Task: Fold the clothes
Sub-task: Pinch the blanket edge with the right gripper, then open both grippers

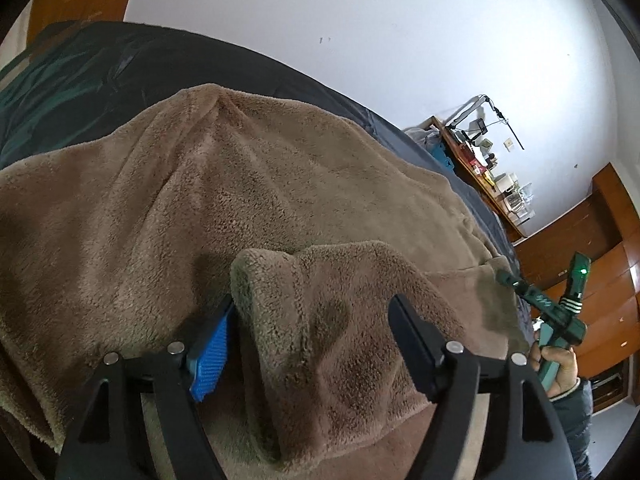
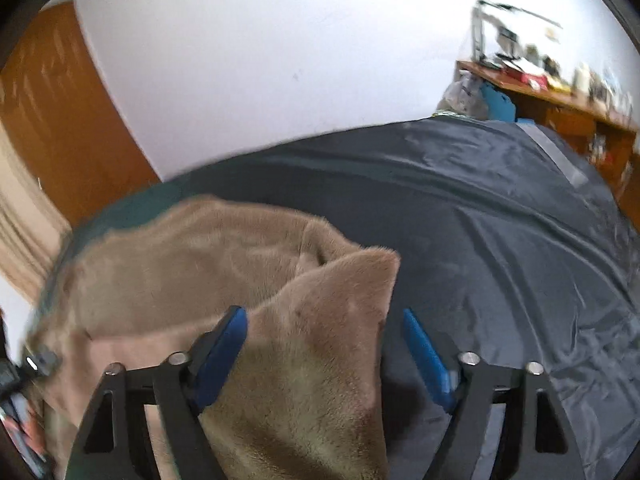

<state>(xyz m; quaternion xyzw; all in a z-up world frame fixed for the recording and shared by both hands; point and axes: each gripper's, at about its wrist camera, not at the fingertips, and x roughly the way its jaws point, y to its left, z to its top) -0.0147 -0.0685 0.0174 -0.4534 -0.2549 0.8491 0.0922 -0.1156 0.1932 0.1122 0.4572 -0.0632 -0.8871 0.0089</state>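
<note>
your left gripper [image 1: 316, 320] and right gripper [image 2: 324, 336] both stand spread wide around raised corners of the tan fleece garment [image 1: 248, 184] lying on the bed [image 2: 500, 216], so you seem mid-fold, and each needs clenching before any lift.

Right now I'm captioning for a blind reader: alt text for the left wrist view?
A fold of brown fleece garment lies between the open left gripper fingers, spread over a dark bed cover. At right, a hand holds the other gripper near wooden drawers.
</note>
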